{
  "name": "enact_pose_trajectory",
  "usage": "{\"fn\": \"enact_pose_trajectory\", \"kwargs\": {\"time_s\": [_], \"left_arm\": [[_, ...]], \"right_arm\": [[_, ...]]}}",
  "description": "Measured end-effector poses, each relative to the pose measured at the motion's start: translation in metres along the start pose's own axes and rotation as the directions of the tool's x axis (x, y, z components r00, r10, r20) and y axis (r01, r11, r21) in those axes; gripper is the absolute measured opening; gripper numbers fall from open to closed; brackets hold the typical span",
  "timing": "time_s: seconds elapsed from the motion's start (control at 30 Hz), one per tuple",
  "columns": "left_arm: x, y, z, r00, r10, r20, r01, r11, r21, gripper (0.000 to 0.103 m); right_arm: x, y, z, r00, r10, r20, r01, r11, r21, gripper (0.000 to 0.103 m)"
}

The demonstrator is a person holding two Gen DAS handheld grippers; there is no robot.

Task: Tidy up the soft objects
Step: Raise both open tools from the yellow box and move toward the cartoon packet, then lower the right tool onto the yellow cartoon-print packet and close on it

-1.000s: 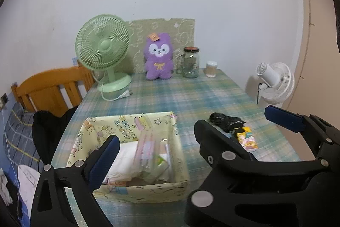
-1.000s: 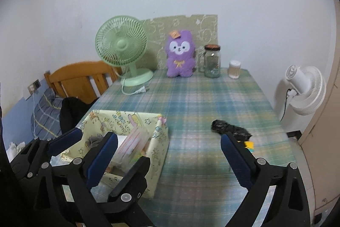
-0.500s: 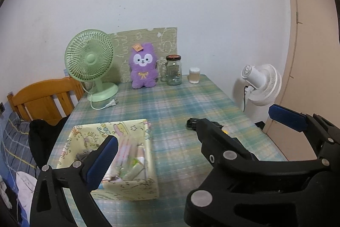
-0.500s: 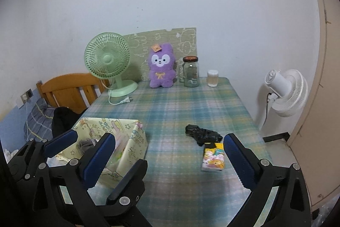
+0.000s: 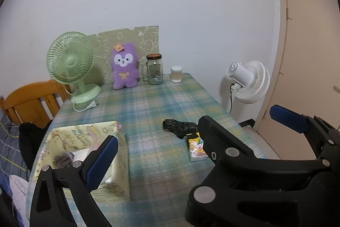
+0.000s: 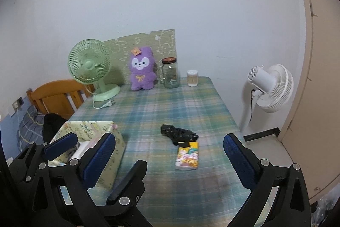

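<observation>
A pale yellow patterned fabric box (image 5: 85, 133) (image 6: 89, 129) sits at the table's near left with folded soft items inside. A crumpled black cloth (image 5: 180, 127) (image 6: 178, 134) lies mid-right on the plaid tablecloth, touching a colourful tissue pack (image 5: 196, 147) (image 6: 188, 155). A purple plush toy (image 5: 124, 66) (image 6: 141, 69) stands at the back. My left gripper (image 5: 195, 137) is open and empty above the near table. My right gripper (image 6: 167, 154) is open and empty, held back from the pack; the left gripper also shows in the right wrist view (image 6: 61, 144).
A green desk fan (image 5: 71, 66) with a loose plug, a glass jar (image 5: 155, 69) and a small white-lidded cup (image 5: 176, 73) stand at the back. A white floor fan (image 6: 268, 87) is right of the table. A wooden chair (image 5: 29, 101) is at the left.
Both grippers have pulled back and up from the table. The box and cloth look smaller and farther, and the tissue pack has come fully into view.
</observation>
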State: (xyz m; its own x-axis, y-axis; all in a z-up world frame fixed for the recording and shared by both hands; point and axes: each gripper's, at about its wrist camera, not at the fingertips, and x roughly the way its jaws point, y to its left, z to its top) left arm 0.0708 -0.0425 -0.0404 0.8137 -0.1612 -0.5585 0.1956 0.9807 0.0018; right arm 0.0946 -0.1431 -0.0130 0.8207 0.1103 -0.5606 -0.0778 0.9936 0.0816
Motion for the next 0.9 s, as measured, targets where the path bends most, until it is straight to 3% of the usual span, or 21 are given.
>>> {"fn": "enact_pose_trajectory", "kwargs": {"time_s": [0.5, 0.9], "left_arm": [[0.046, -0.027, -0.006, 0.998, -0.020, -0.057, 0.021, 0.999, 0.024, 0.103], [0.087, -0.025, -0.020, 0.990, -0.023, -0.138, 0.026, 0.999, 0.020, 0.101]], "right_arm": [[0.038, -0.038, -0.014, 0.998, -0.024, -0.063, 0.025, 0.999, 0.024, 0.103], [0.084, -0.048, -0.031, 0.990, -0.008, -0.143, 0.016, 0.998, 0.053, 0.103]]}}
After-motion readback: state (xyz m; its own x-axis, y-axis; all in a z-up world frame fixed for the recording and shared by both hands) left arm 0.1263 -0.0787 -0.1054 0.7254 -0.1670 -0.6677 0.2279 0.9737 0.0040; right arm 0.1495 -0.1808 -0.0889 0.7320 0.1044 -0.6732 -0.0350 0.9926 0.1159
